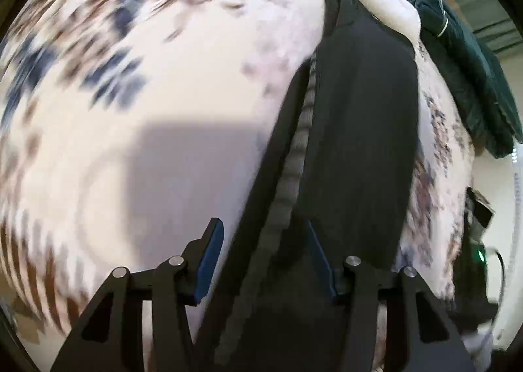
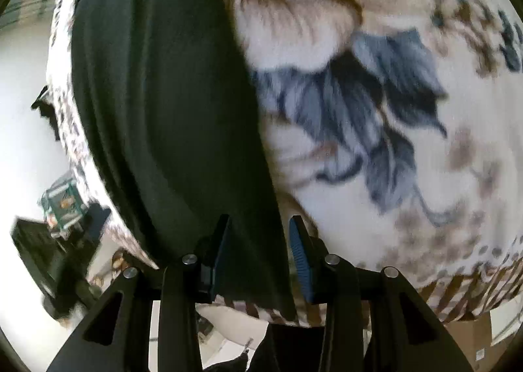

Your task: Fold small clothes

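Floral fleece blanket (image 1: pixel 137 104) in cream, brown and blue covers the whole surface beneath both my claws. Through my left claw (image 1: pixel 266 257) a black garment (image 1: pixel 356 130) with a toothed zipper strip (image 1: pixel 299 156) runs up toward one o'clock; the fingers stand apart with the cloth between them, whether pinched I cannot tell. Beyond it at two o'clock lie a white folded cloth (image 1: pixel 382 2) and a dark green garment (image 1: pixel 470 77). My right claw (image 2: pixel 260 251) is likewise spread, the same black garment (image 2: pixel 157 94) passing between its fingers toward eleven o'clock.
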`<state>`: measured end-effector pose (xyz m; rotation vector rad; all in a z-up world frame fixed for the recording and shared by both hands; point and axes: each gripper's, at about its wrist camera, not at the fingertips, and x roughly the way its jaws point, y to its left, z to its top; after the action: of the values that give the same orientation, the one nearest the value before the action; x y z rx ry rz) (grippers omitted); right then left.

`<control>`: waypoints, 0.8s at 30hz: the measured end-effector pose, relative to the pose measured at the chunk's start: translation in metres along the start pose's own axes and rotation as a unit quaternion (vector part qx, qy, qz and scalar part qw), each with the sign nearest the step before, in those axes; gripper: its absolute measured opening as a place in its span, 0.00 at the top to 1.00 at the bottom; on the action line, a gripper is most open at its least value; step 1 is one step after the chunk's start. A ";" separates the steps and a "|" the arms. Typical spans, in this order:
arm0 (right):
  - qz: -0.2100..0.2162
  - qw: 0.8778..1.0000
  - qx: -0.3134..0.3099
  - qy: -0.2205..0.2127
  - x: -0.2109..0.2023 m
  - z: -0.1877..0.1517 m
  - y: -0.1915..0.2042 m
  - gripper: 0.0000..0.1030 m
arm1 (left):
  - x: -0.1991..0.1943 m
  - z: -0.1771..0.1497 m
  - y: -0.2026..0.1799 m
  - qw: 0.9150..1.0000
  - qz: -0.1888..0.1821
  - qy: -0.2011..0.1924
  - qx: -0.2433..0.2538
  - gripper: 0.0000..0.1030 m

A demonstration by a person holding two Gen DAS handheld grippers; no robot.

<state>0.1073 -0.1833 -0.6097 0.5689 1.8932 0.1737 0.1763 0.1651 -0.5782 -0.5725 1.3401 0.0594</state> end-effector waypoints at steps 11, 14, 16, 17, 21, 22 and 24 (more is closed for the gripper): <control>-0.022 1.000 0.019 -0.006 -0.001 0.002 0.004 0.63 | -0.017 0.021 0.070 0.997 0.072 0.020 -0.015 0.52; -0.009 1.000 0.019 0.020 0.006 -0.015 0.002 0.63 | -0.027 -0.006 0.060 0.999 0.002 0.053 -0.009 0.52; -0.004 0.999 0.019 0.038 0.016 -0.026 0.000 0.63 | -0.025 -0.029 0.044 0.996 -0.031 0.078 0.002 0.52; -0.002 0.999 0.019 0.048 0.022 -0.032 -0.001 0.63 | -0.019 -0.042 0.034 0.995 -0.043 0.094 0.008 0.52; -0.006 0.998 0.017 0.064 0.046 -0.056 -0.008 0.64 | 0.001 -0.069 0.005 0.994 -0.021 0.090 0.053 0.94; -0.011 0.998 0.019 0.058 0.049 -0.060 -0.010 0.87 | 0.004 -0.073 0.004 0.995 -0.024 0.084 0.048 0.95; -0.018 0.999 0.028 0.034 0.050 -0.070 -0.014 0.94 | -0.001 -0.074 0.011 0.997 -0.030 0.065 0.025 0.95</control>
<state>0.0254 -0.1621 -0.6291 0.5727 1.9779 0.1167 0.1060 0.1436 -0.5900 -0.5822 1.4449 -0.0616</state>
